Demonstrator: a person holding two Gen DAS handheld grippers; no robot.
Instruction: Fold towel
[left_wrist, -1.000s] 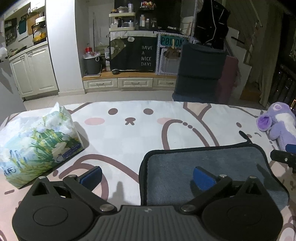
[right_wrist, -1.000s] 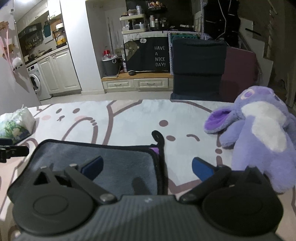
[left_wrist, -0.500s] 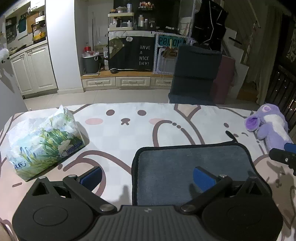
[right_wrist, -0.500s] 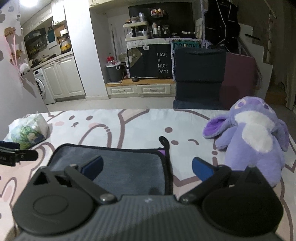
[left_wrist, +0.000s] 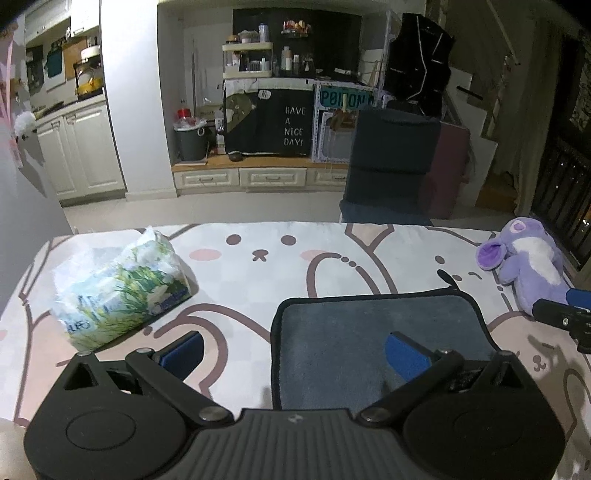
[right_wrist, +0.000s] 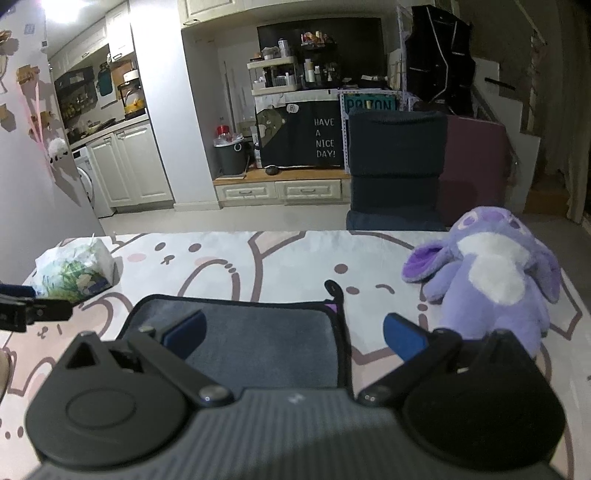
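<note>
Taking the grey towel (left_wrist: 373, 332) as your landmark, it lay flat on the bunny-print tablecloth (left_wrist: 258, 280), dark-edged, with its hanging loop (right_wrist: 334, 290) sticking out at the far right corner. Well to the towel's left, you had a tissue pack (left_wrist: 118, 291) printed with green leaves resting on the cloth, clear of the towel's edge. Your left gripper (left_wrist: 293, 352) straddled the towel's near left side: its jaws were spread wide with nothing between them, the left blue pad (left_wrist: 183, 352) over bare cloth and the right blue pad (left_wrist: 404, 354) over the grey pile; whether either pad touched the surface could not be told. Your right gripper (right_wrist: 293, 334) sat at the towel's near right side in the same released state, jaws wide apart, one pad (right_wrist: 184, 332) over the towel and the other pad (right_wrist: 404, 338) past its right edge, over the cloth. Just to the right of the towel, apart from it, a purple plush toy (right_wrist: 495, 280) lay on the tablecloth beside your right gripper.
</note>
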